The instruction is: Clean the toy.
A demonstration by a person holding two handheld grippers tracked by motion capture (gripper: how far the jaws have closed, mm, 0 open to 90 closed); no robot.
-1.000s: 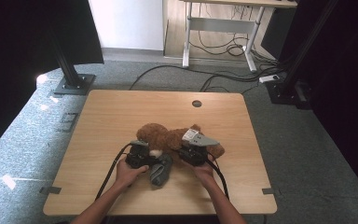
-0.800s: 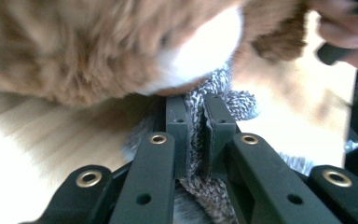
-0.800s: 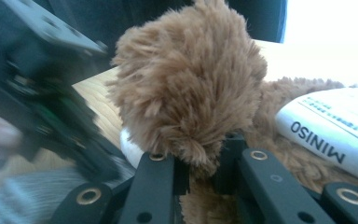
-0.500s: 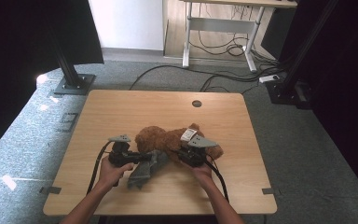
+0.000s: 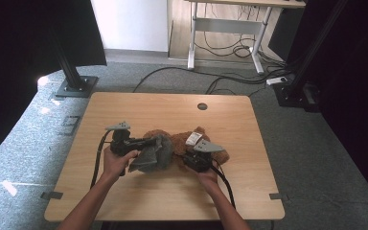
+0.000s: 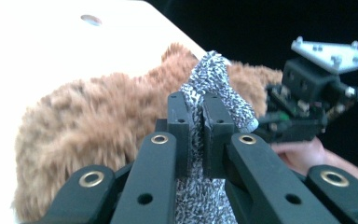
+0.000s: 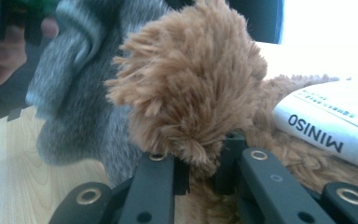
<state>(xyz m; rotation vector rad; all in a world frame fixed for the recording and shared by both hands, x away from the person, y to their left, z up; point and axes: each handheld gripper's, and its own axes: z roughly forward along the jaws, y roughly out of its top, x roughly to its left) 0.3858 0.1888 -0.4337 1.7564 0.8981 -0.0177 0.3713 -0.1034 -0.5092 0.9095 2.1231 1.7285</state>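
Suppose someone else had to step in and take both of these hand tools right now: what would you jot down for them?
Left gripper: shut on the grey knit garment, holding its edge up off the table.
Right gripper: shut on a tuft of the brown plush toy, pinning it in place.
Things: the toy lies mid-table, its white tag beside the right gripper; the garment hangs between toy and left gripper.
Done: both grips are firm and the garment is raised.
Left: whether the garment is going on or coming off I cannot tell; likely keep the toy steady and go on working the garment with the left gripper.
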